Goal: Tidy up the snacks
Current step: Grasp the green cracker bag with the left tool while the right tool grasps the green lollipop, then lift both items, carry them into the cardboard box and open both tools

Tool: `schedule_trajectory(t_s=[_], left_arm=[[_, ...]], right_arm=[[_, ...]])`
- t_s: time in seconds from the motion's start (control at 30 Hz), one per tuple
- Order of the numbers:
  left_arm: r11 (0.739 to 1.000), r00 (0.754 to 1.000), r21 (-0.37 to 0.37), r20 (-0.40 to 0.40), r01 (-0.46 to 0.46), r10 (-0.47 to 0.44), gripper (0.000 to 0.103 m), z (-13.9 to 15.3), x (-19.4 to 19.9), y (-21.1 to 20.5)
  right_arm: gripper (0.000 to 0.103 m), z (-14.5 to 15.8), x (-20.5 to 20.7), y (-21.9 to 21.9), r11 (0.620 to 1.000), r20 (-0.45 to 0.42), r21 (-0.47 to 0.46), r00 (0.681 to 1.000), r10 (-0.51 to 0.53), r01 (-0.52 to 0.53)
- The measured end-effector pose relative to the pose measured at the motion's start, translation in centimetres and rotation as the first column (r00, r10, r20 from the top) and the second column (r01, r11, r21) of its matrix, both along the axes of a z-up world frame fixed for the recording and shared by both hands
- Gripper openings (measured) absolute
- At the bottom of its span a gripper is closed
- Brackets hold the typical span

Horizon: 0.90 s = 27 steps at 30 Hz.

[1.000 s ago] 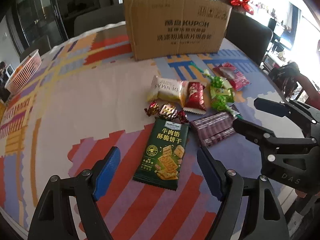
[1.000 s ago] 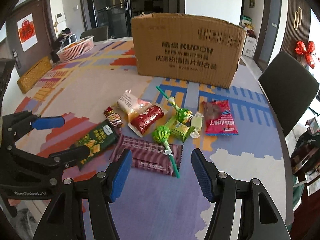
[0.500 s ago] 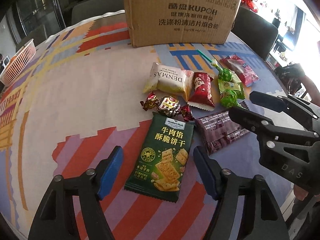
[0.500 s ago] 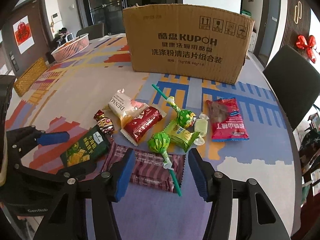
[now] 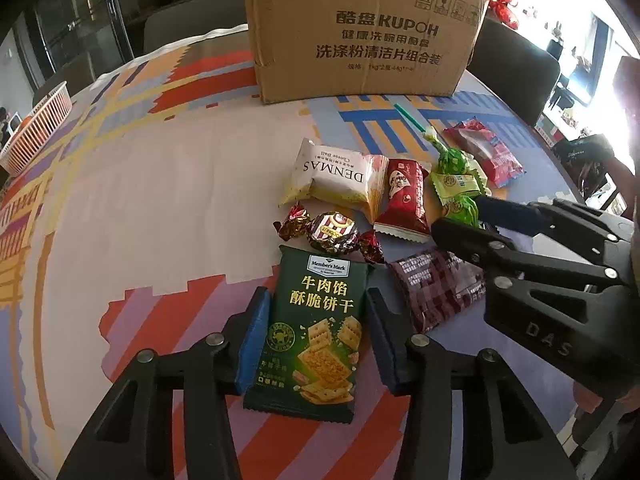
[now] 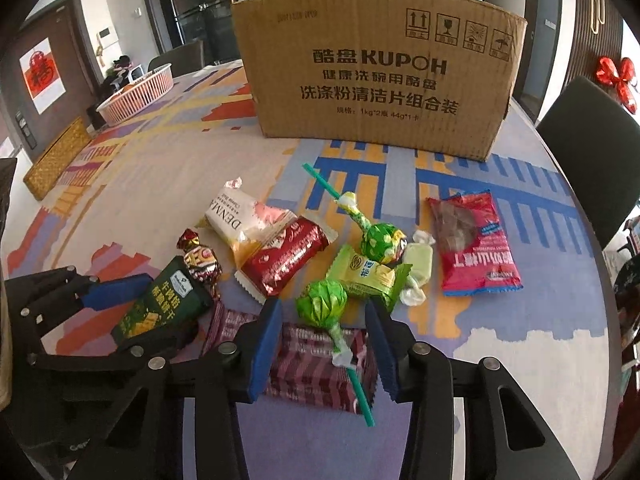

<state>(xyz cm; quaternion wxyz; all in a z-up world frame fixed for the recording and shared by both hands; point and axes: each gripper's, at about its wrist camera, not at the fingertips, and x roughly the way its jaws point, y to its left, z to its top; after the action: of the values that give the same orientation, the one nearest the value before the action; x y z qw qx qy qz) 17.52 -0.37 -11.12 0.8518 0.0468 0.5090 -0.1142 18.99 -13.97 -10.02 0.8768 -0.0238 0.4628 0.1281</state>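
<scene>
Several snacks lie on the patterned table in front of a cardboard box [image 5: 360, 36]. My left gripper [image 5: 318, 340] is open, its blue pads on either side of the dark green cracker packet [image 5: 316, 332], close to its edges. My right gripper [image 6: 324, 344] is open, straddling the maroon packet [image 6: 312, 364] and the stick of a green lollipop [image 6: 322, 304] lying on it. The cracker packet also shows in the right wrist view [image 6: 160, 300]. Beyond lie a white Denmas packet [image 5: 332, 172], a red bar [image 5: 404, 196], a foil candy [image 5: 332, 232], green sweets [image 6: 372, 276] and a red bag [image 6: 472, 244].
The cardboard box [image 6: 380, 68] stands upright at the back of the table. A pink-white basket [image 6: 138, 92] sits at the far left. A dark chair [image 6: 588, 148] stands at the right table edge. The tablecloth [image 5: 140, 184] left of the snacks is bare.
Both grippers moved forward and down toward the snacks. The left gripper's jaws have narrowed around the green cracker packet; the right gripper's jaws have narrowed over the maroon packet and lollipop stick.
</scene>
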Motion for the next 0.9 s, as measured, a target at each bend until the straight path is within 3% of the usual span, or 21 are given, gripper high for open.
schedule_trajectory(t_s=[0.13, 0.4, 0.9], left_arm=[[1.000, 1.000, -0.026, -0.009, -0.015, 0.015, 0.046, 0.1, 0.1, 0.4], [0.998, 0.999, -0.055, 0.009, -0.038, 0.039, 0.046, 1.1, -0.7, 0.9], [0.995, 0.992, -0.093, 0.118, -0.024, 0.035, 0.046, 6.3, -1.4, 0.2]], right_arm=[[0.028, -0.4, 0.3, 0.3, 1.000, -0.012, -0.004, 1.000, 0.002, -0.002], [0.028, 0.6, -0.7, 0.5, 1.000, 0.020, -0.011, 1.000, 0.010, -0.010], [0.028, 4.6, -3.0, -0.2, 1.000, 0.088, 0.012, 0.996, 0.018, -0.019]])
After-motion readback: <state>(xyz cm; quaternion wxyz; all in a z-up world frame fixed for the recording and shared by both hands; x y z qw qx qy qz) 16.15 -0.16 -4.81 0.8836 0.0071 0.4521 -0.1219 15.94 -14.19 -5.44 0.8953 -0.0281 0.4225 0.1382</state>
